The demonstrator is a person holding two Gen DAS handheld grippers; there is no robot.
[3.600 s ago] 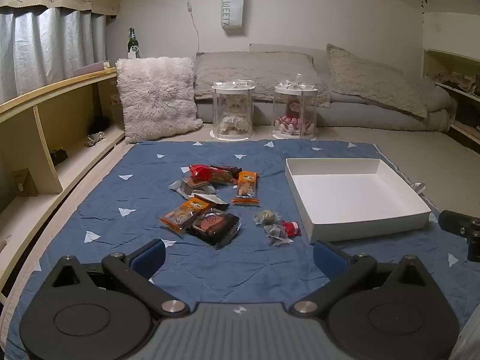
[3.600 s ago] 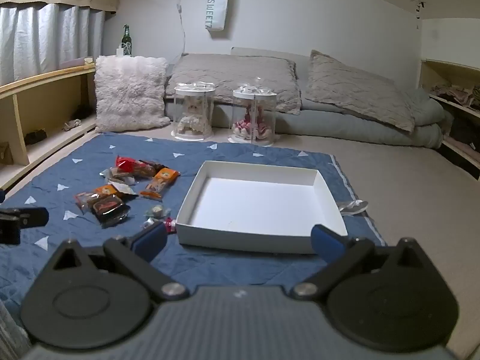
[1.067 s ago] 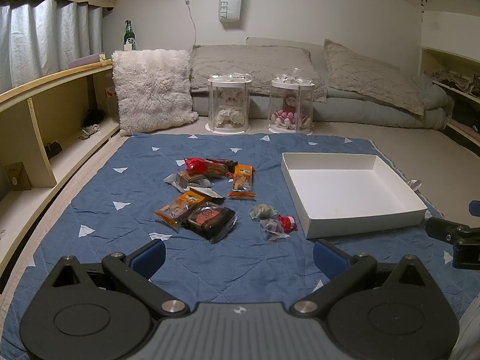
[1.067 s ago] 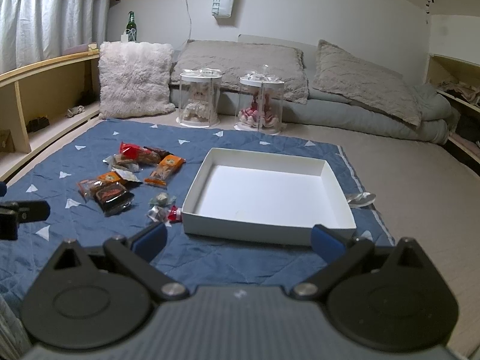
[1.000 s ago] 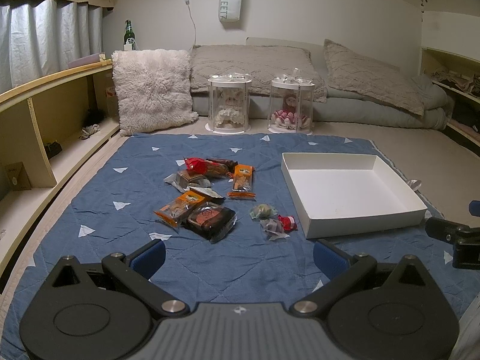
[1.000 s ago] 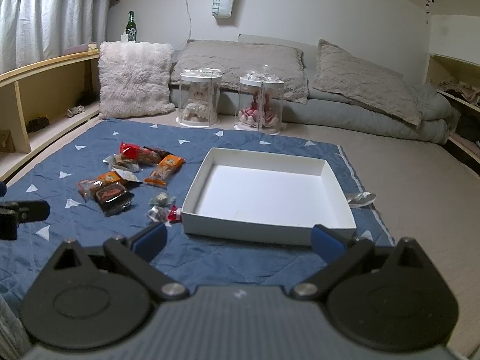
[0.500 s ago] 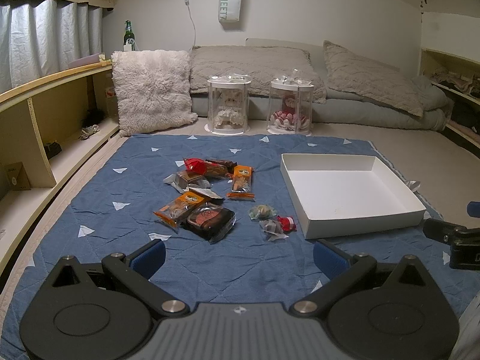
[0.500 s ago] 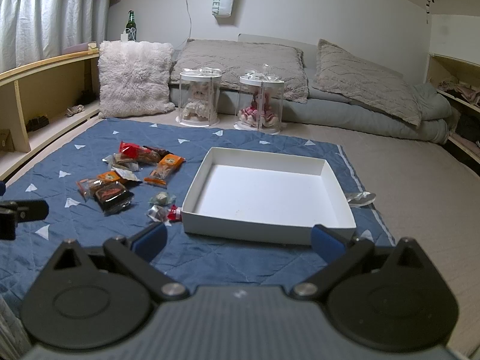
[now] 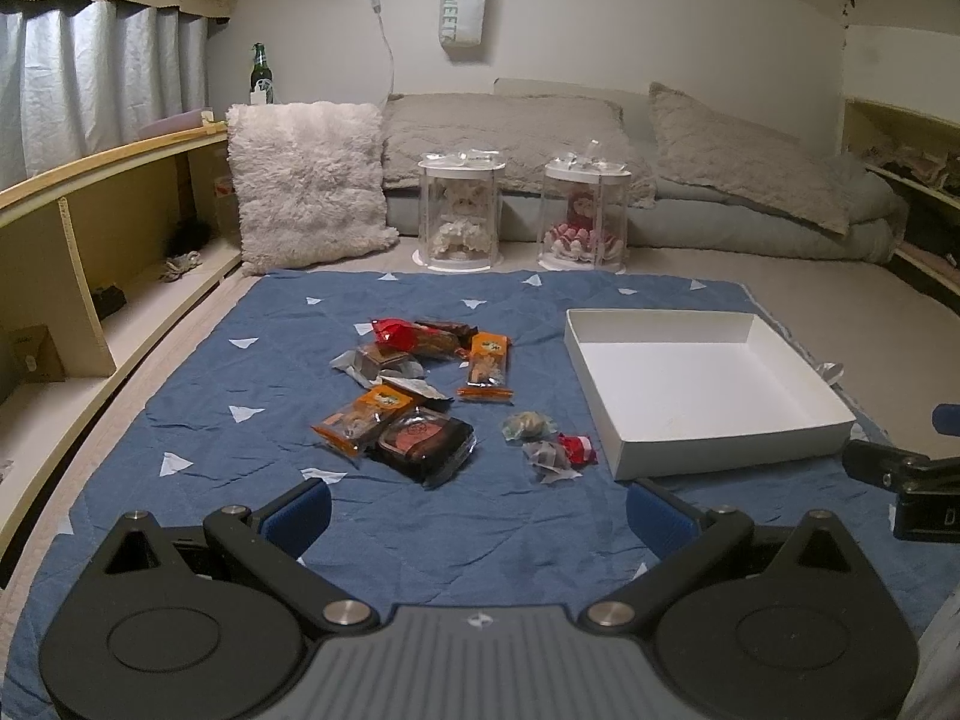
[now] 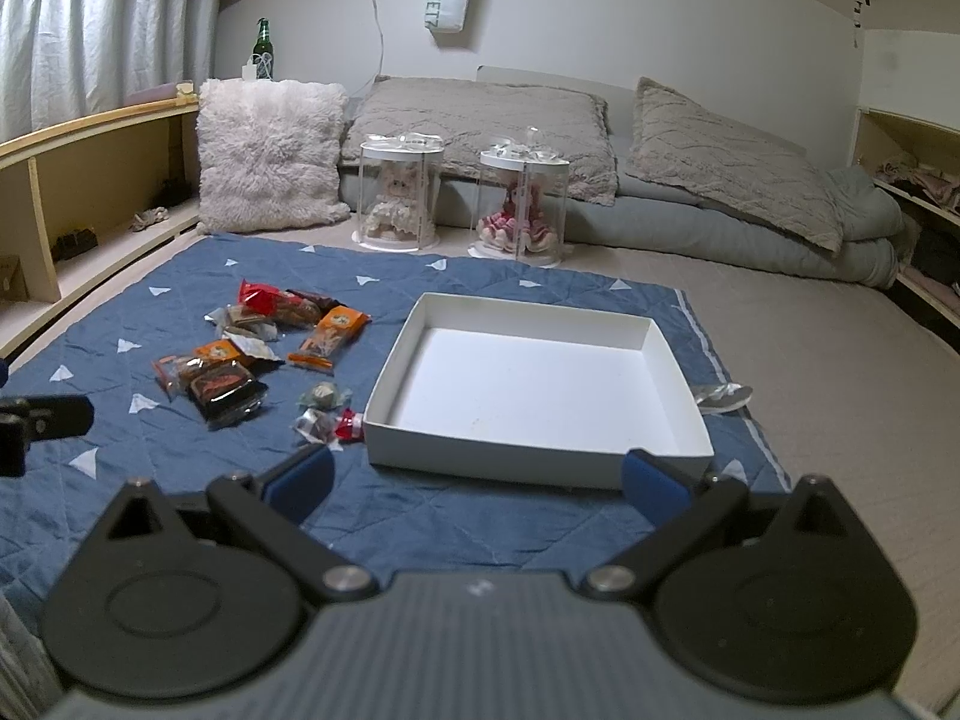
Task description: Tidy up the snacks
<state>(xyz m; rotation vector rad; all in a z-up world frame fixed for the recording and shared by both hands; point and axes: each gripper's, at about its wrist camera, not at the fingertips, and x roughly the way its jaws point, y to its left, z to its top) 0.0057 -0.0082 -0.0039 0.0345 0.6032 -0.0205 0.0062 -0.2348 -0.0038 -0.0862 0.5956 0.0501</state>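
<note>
my right tool: cut off by frame edge | snack wrappers: print too small to read

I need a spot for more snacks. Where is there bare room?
The white box is empty inside. Bare blue mat lies between the left gripper and the black packet. The snack pile left of the box is crowded.

Quilted cloth mat, matt card box, glossy plastic wrappers.
</note>
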